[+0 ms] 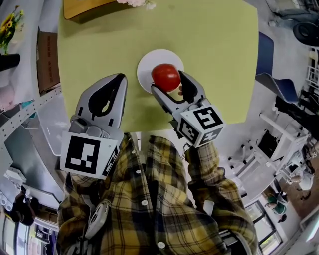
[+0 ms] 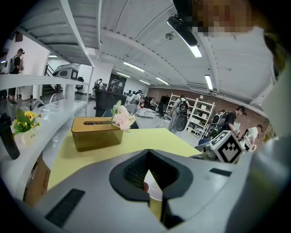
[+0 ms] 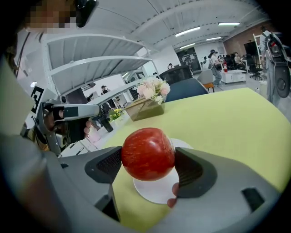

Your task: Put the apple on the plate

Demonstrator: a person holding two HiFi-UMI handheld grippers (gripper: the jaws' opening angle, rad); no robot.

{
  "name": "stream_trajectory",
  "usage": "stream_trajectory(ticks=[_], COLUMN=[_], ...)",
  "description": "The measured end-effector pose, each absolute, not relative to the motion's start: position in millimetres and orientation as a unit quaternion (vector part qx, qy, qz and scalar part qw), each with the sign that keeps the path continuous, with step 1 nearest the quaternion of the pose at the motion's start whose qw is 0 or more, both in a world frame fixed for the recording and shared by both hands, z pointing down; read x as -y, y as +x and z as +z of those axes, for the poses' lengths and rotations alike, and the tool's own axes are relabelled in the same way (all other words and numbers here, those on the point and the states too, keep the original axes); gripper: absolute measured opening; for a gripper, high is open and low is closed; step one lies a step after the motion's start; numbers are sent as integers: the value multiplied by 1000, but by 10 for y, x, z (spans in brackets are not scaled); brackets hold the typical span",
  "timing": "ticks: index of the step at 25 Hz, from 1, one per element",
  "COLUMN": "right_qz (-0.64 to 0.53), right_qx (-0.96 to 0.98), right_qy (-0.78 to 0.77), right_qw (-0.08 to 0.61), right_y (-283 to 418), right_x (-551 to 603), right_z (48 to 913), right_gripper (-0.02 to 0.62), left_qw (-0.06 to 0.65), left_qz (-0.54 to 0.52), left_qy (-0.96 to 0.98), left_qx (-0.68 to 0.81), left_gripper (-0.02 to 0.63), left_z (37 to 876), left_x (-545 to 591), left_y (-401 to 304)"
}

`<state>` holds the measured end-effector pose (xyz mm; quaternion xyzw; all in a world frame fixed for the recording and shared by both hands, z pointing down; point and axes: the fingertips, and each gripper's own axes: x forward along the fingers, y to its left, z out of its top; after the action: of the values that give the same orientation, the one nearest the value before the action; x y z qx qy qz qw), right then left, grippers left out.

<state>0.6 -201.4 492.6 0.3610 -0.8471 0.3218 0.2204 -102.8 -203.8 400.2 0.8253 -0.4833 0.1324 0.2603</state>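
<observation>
- Our left gripper point(image 1: 121, 77) hovers over the table's near-left part. Its jaws are drawn together, only a sliver of light between the pads, and nothing is held there.
- Our right gripper point(image 1: 168, 82) is clamped on the red apple point(image 1: 165, 77), one pad on each side.
- The apple sits over the near-right part of the white plate point(image 1: 147, 64). We cannot tell whether it touches it.
- The plate carries nothing else and lies close to the near edge of the yellow-green table point(image 1: 209, 50).
- A brown box point(image 1: 84, 7) with pink flowers point(image 2: 122, 117) stands at the far edge.
- We see bare tabletop to the right of the plate and beyond it.
</observation>
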Motion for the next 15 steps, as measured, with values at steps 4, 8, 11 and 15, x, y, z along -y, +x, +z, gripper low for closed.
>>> stream_trajectory(ticks=[4, 8, 11, 15], right_qz=[333, 336, 338, 345], right_qx=[843, 844, 845, 845], right_qy=[355, 349, 339, 336], right_qw=[227, 230, 236, 233], right_y=[0, -40, -45, -33], right_x=[2039, 2073, 2075, 2067], right_z=[5089, 5189, 5248, 5274], right_gripper=[361, 362, 361, 362], left_qw=[272, 280, 285, 290], left_qz=[133, 140, 141, 137], left_qy=[822, 818, 814, 811], left_qx=[482, 483, 486, 489], left_gripper=[6, 6, 6, 6], left_z=[4123, 4258, 4293, 4274], left_x=[2054, 2054, 2066, 2056], left_y=[-1018, -1073, -1089, -1076])
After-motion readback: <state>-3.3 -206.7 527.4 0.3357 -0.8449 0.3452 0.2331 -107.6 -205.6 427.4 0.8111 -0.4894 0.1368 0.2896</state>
